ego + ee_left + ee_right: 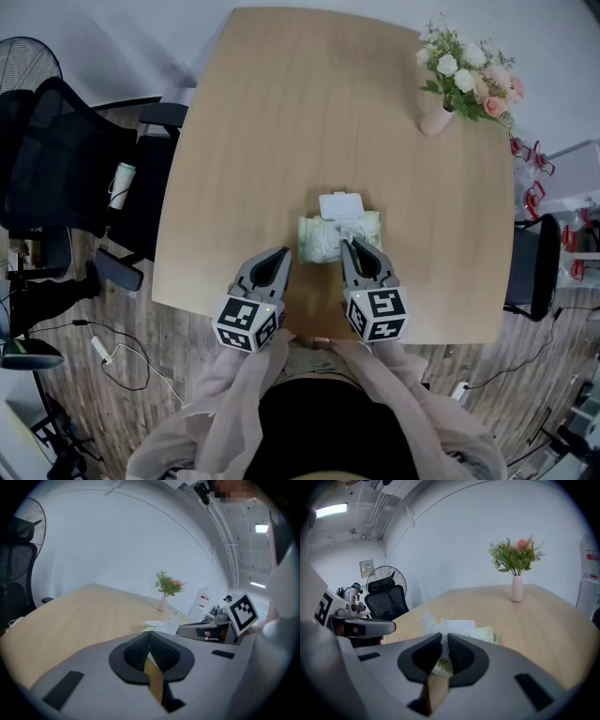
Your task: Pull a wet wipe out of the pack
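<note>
— How is the right gripper [444, 639] set?
— Its jaws are nearly together, pinching the wet wipe [436, 622] that stands up from the pack [315, 240], which lies near the table's [281, 112] front edge with its lid [340, 206] flipped open.
— And the left gripper [279, 255]?
— Closed on nothing, just left of the pack. The flower vase [437, 118] stands well apart.

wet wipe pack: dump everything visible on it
The pack is soft, pale green and slightly crumpled, lying flat on the wooden table near the person's edge. Its white flip lid stands open on the far side. A thin white wipe sticks up from the opening, pinched between the jaws of the right hand-held gripper. Nothing else touches it.
</note>
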